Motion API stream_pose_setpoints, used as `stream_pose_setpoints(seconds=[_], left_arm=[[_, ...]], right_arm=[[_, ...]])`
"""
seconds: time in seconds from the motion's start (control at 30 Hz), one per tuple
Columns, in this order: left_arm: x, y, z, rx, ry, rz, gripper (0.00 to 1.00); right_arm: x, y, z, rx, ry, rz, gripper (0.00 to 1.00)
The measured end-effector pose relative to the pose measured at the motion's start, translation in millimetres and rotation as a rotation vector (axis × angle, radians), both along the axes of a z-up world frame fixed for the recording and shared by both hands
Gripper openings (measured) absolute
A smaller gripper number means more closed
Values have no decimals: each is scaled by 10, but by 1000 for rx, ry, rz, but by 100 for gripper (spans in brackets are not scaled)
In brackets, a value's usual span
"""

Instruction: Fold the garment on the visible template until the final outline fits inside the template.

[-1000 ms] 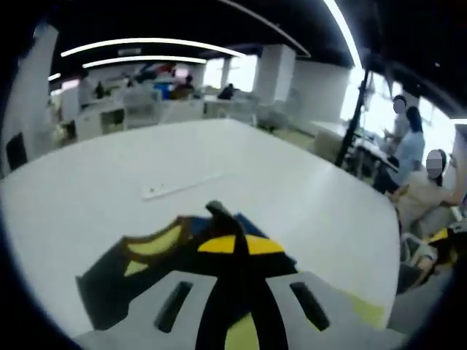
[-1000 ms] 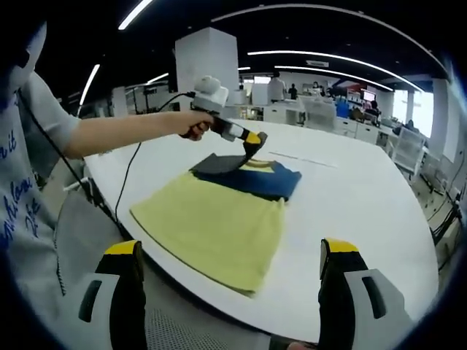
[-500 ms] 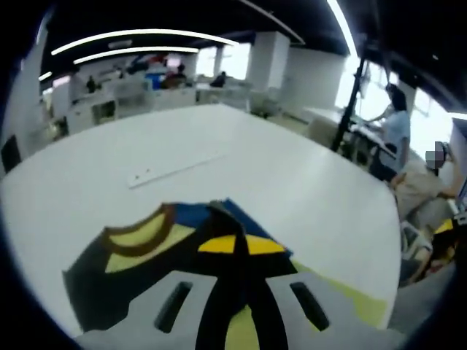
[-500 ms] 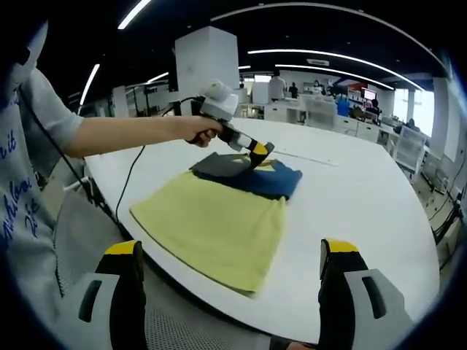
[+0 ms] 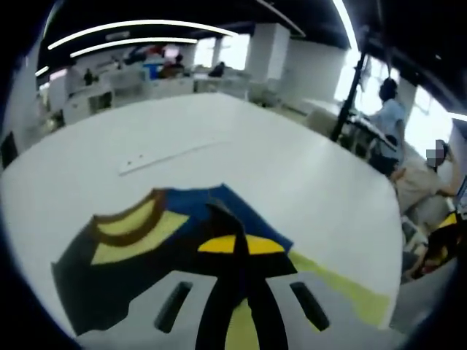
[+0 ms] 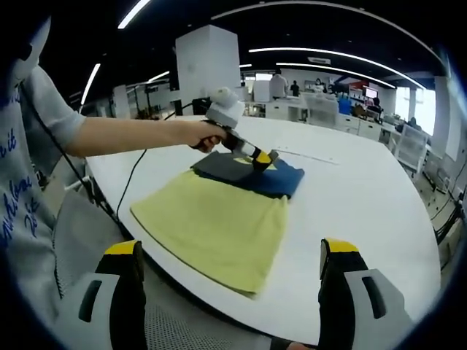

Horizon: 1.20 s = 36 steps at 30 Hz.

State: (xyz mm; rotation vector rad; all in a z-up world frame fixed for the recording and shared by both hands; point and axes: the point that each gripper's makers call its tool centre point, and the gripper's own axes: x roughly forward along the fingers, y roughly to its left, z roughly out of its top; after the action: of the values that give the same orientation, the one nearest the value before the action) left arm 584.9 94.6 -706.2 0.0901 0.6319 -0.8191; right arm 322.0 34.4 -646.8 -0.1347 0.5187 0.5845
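One left claw (image 6: 261, 158) pinches the dark garment (image 6: 248, 173) at 12 o'clock on the yellow template (image 6: 213, 227); we should lay that fold flat inside it, right claw (image 6: 230, 288) gaping empty.

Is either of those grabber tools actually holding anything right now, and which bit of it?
The left gripper is shut on the folded garment, pinching a dark fold near the collar. The right gripper is open and holds nothing.
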Motion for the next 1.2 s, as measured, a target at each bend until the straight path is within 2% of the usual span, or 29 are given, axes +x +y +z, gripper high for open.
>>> stream_pose_setpoints(seconds=[0.13, 0.23, 0.3, 0.53, 1.2], left_arm=[[13, -2, -48, 4, 2, 10, 0], [55, -8, -61, 8, -18, 24, 0], [45, -42, -107, 2, 7, 20, 0], [28, -114, -208, 15, 17, 5, 0], [-12, -267, -264, 25, 21, -21, 1]], right_arm=[[7, 19, -31, 2, 8, 3, 100], [6, 25, -51, 5, 14, 3, 100], [6, 18, -60, 7, 17, 1, 100], [15, -33, -68, 10, 19, -17, 100], [9, -47, -118, 18, 26, -25, 100]])
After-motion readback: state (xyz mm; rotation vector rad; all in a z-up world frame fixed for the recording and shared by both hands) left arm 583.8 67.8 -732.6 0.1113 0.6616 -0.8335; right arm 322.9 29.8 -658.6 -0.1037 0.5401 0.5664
